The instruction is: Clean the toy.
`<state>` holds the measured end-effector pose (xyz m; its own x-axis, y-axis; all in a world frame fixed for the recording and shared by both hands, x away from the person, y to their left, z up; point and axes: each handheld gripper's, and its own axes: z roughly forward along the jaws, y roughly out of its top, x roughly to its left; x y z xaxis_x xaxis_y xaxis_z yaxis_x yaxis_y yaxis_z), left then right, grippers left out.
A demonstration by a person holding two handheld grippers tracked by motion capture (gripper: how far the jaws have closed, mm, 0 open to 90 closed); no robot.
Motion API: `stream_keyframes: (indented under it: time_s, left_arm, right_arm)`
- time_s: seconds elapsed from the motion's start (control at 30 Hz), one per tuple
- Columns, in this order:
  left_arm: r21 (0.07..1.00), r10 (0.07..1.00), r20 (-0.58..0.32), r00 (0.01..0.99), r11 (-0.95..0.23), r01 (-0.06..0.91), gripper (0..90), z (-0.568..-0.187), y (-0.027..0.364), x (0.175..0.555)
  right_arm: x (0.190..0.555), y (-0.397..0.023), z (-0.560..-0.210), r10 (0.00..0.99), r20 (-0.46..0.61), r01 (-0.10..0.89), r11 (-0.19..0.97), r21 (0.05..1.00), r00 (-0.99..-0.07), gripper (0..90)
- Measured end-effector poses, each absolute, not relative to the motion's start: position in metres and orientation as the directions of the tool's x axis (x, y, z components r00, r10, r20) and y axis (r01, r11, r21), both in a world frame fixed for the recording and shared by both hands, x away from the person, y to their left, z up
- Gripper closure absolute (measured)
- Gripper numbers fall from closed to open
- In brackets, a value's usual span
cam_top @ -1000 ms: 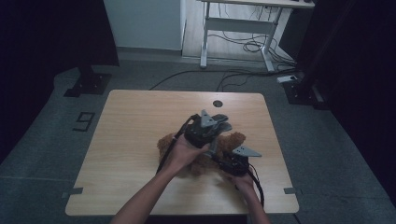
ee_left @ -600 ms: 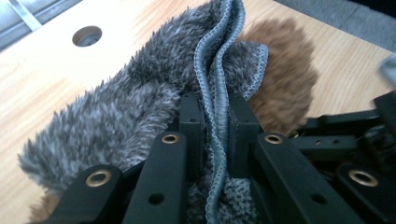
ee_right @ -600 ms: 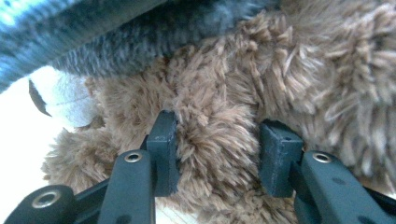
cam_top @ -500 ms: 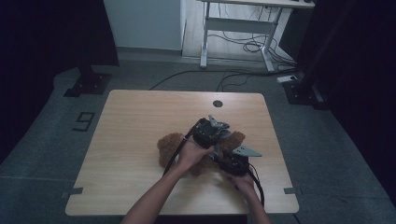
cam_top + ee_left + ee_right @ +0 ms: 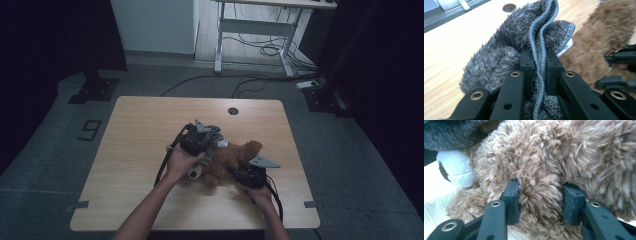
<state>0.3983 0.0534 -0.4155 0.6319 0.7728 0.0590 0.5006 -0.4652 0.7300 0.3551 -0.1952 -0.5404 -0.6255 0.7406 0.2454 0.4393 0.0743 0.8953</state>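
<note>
A brown plush toy (image 5: 235, 160) lies on the wooden table (image 5: 145, 125), right of centre. My left gripper (image 5: 212, 142) hangs over the toy's left side, shut on the stitched edge of a grey fluffy cloth (image 5: 506, 37). In the left gripper view that edge runs up between the jaws of my left gripper (image 5: 539, 53), and the brown toy (image 5: 604, 32) lies beyond to the right. My right gripper (image 5: 235, 171) sits low at the toy's near right. Seen from my right gripper (image 5: 541, 192), the pads press into a tuft of the toy's brown fur (image 5: 536, 152). A white patch (image 5: 454, 170) of the toy shows at the left.
A round cable hole (image 5: 233, 111) sits near the table's far edge. Beyond the table are a white desk frame (image 5: 255, 30), floor cables (image 5: 260, 80) and a black stand base (image 5: 95, 90). The table's left half is bare wood.
My left gripper has moved left and lower with the grey cloth, and its hand now covers the toy's left end. The right gripper has stayed put.
</note>
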Motion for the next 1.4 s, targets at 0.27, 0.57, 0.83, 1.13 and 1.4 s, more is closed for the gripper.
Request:
stream_keyframes:
  time_s: [0.27,0.57,0.83,1.13,1.4]
  left_arm:
    - [0.742,0.793,0.046,0.608,-0.435,0.511,79.1,-0.419,0.075,0.395]
    - [0.763,0.802,0.031,0.596,-0.404,0.504,78.9,-0.412,0.090,0.390]
    - [0.813,0.720,0.045,0.692,-0.429,0.394,78.5,-0.382,0.032,0.386]
    - [0.738,0.656,0.012,0.754,-0.515,0.437,78.3,-0.416,-0.040,0.408]
    - [0.730,0.683,0.040,0.729,-0.518,0.445,78.5,-0.427,-0.019,0.407]
  right_arm:
    - [0.355,-0.195,-0.540,0.740,0.243,0.438,0.077,0.896,-0.627,55.7]
    - [0.355,-0.195,-0.540,0.741,0.243,0.440,0.077,0.895,-0.625,55.7]
    - [0.355,-0.196,-0.540,0.742,0.247,0.442,0.075,0.894,-0.624,55.9]
    - [0.356,-0.196,-0.541,0.737,0.255,0.446,0.070,0.892,-0.626,55.8]
    - [0.355,-0.196,-0.541,0.737,0.249,0.443,0.075,0.894,-0.628,55.8]
